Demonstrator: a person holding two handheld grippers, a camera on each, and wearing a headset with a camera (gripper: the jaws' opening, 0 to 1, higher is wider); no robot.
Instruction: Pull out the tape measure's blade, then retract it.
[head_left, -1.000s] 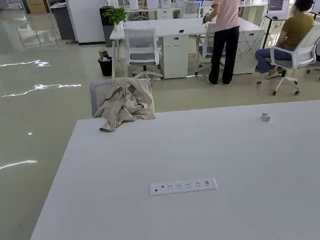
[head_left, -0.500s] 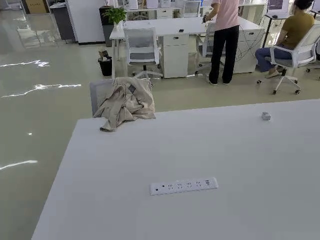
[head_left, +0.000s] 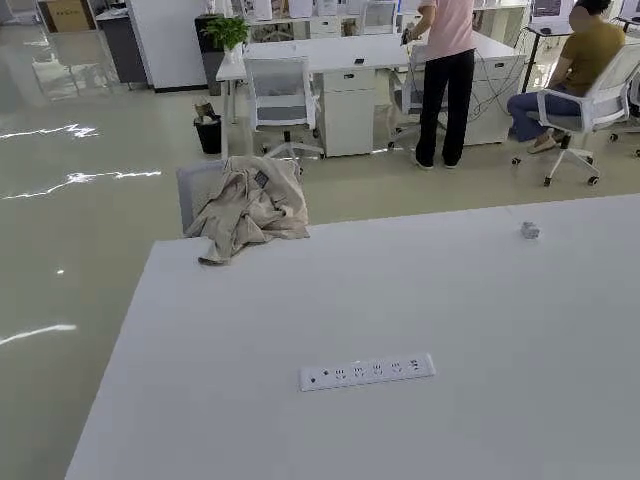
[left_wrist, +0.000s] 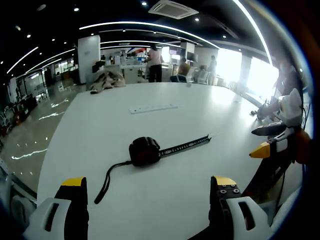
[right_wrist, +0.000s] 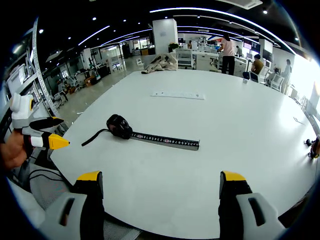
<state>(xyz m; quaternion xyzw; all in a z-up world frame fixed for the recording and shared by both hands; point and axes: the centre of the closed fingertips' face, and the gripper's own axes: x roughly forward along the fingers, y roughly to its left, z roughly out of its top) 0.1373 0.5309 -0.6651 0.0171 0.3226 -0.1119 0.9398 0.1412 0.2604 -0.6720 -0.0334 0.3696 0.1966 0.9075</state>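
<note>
Nearest, the left hand-held gripper (left_wrist: 149, 182) hangs over the counter (left_wrist: 90, 130) edge with its jaws wide apart, and the right hand-held gripper (right_wrist: 161, 176) is likewise spread and holds nothing. Just beyond lies the tape measure (left_wrist: 144, 150), its blade (left_wrist: 185, 146) drawn out flat on the counter. Retraction looks like the remaining step: 1 gripper should pin the black case squarely while the other guides the blade tip back straight, without whipping. Farther off sits a power strip (left_wrist: 152, 108).
</note>
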